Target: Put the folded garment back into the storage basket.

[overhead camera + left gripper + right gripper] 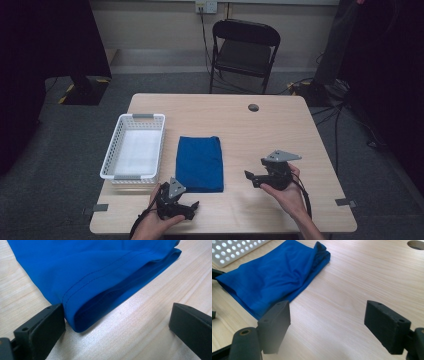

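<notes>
Folded blue cloth (pixel 199 163) lies flat mid-table, just right of the white perforated basket (pixel 133 145), long axis running away from the person. Judging by the drape and stitched hem it's light, soft knit, no stiffness: it'll sag and unfold if lifted from one point, and layers may slide on each other. Best hold is probably the near folded corner, pinching all layers at the hem, second grip on the far or opposite corner.

Table (pixel 280 130) is pale wood laminate, smooth, low friction, so the cloth will drag easily; cable hole (pixel 253 107) at the far side. Grey carpet, black folding chair (pixel 243 50) behind, dark room edges.

Left gripper (pixel 189 207) is released, jaws wide, one jaw at the cloth's near corner, possibly touching, hard to tell. Right gripper (pixel 251 178) is released too, nothing between jaws, right of the cloth, apart from it
</notes>
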